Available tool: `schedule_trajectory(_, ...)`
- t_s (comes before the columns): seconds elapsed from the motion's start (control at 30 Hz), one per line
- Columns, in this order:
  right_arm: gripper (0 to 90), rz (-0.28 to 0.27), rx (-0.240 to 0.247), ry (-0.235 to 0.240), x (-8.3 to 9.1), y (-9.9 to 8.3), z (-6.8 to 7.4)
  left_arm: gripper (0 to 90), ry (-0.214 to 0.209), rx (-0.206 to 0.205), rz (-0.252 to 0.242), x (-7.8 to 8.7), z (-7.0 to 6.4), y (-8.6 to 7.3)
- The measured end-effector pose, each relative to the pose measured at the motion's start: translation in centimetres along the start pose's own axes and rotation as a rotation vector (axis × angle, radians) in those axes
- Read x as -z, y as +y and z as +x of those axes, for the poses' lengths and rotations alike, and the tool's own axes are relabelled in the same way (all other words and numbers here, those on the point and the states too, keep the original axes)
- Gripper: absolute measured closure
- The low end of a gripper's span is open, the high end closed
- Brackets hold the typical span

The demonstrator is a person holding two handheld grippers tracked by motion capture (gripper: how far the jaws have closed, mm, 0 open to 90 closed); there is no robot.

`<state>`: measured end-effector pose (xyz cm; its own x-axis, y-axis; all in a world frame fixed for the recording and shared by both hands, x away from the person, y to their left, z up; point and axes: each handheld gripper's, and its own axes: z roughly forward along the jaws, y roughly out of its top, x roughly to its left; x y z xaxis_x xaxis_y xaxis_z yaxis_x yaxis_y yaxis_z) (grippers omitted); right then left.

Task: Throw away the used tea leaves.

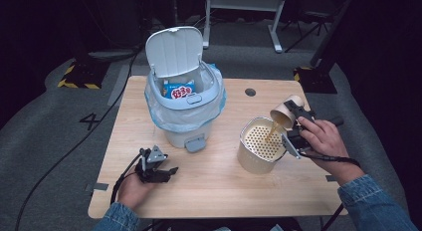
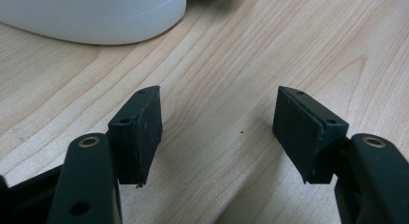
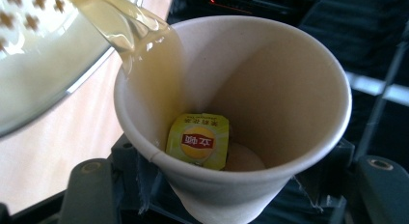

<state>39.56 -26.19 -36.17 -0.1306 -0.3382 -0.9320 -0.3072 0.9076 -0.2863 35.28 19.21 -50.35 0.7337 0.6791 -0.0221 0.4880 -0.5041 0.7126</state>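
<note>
Wooden table: pale, rectangular, on a grey floor. Pedal bin: white-grey, at the table's far left-centre, lid tipped up and back, clear liner bag folded over the rim, a blue-and-white packet lying inside, foot pedal facing the person; its curved base also appears at the top of the left gripper view. Strainer pot: cream cylinder with a perforated insert, on the table's right half, right of the bin. Paper cup: tan, tilted steeply with its mouth over the pot's far right rim, a stream of amber tea running from its lip down onto the perforated insert. Right gripper: raised above the pot's right side, jaws clenched around the cup's wall, held in the person's right hand. Left gripper: low at the table's near left, in front of the bin, jaws spread wide with bare wood between them, grasping nothing. Tea-bag tag: yellow with a red label, clinging inside the cup near its bottom, beside a pale lump that cannot be identified.
</note>
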Motion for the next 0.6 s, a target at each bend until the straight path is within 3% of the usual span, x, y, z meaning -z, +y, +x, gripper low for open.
schedule_trajectory(0.27, 33.6, 0.043, 0.225, -0.079, 0.3, 1.4, 0.5, 35.2, 0.000, 0.000, 0.000, 0.0, 0.0, 0.0)
schedule_trajectory(0.37, 33.7, 0.055, 0.283, -0.101, 0.5, 1.7, 0.6, 35.2, 0.001, 0.000, 0.000, 0.0, 0.0, 0.0)
schedule_trajectory(0.43, 33.6, 0.082, 0.386, -0.127, 0.6, 2.2, 0.9, 35.2, 0.000, 0.001, 0.000, 0.0, 0.0, 0.0)
schedule_trajectory(0.6, 33.6, 0.108, 0.575, -0.173, 1.3, 3.8, 1.4, 35.2, 0.000, -0.001, 0.000, 0.0, 0.0, 0.0)
